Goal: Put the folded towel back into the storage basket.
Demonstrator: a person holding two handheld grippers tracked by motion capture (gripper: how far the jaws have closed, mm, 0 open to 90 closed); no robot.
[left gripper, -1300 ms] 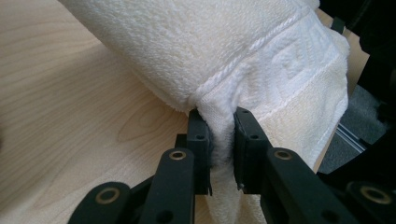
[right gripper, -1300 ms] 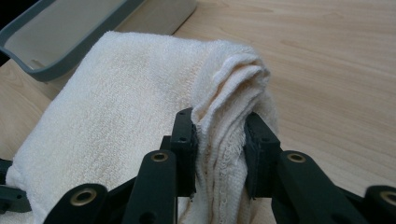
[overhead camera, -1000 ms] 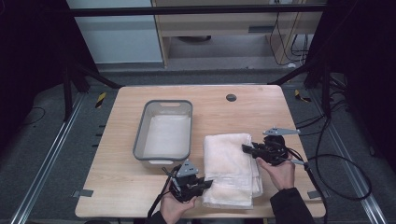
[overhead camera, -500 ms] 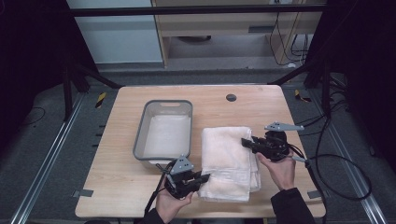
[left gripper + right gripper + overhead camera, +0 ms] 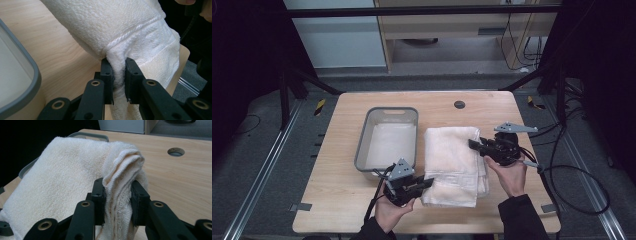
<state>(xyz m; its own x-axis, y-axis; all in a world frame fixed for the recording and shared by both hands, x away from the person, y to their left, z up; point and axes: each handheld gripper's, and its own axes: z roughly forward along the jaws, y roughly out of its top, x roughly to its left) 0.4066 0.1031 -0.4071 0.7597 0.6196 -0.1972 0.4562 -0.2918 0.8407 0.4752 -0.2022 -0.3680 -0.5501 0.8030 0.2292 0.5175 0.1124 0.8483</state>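
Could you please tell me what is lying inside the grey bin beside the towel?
The grey bin shows just a pale, bare-looking floor, with no object visible inside. Its near corner is hidden behind the left gripper, which is clamped on the towel.

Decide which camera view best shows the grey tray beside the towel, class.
The high view: the whole grey tray shows, rim and inside, left of the towel. The left gripper view catches one rim corner; the right gripper view shows rim pieces behind the towel.
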